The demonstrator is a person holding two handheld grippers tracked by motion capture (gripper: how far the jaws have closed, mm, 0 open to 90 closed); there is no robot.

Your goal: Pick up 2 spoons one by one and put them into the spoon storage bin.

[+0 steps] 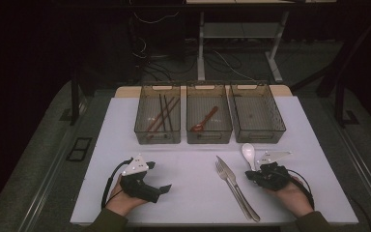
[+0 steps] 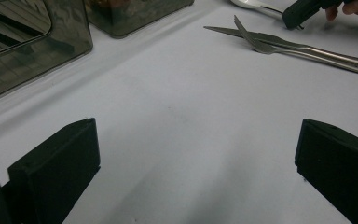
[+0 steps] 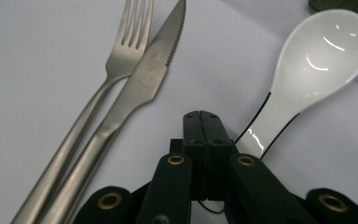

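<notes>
A: Plastic bins (image 1: 209,118), ribbed and smoky, line the matte white worktop (image 1: 188,169); left tongs (image 1: 164,188) gape.
B: Left gripper view?
A: Steel fork (image 2: 261,44) crosses knife (image 2: 223,31).
B: Right?
A: Right tongs (image 3: 203,116) pressed together, empty, just beside the glossy ceramic spoon (image 3: 317,60).

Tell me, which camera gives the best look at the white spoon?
The right gripper view: the white spoon lies close and sharp beside the shut right gripper, bowl and handle plain. The high view shows it small, above that gripper. The left gripper view catches only a sliver at the top edge.
</notes>
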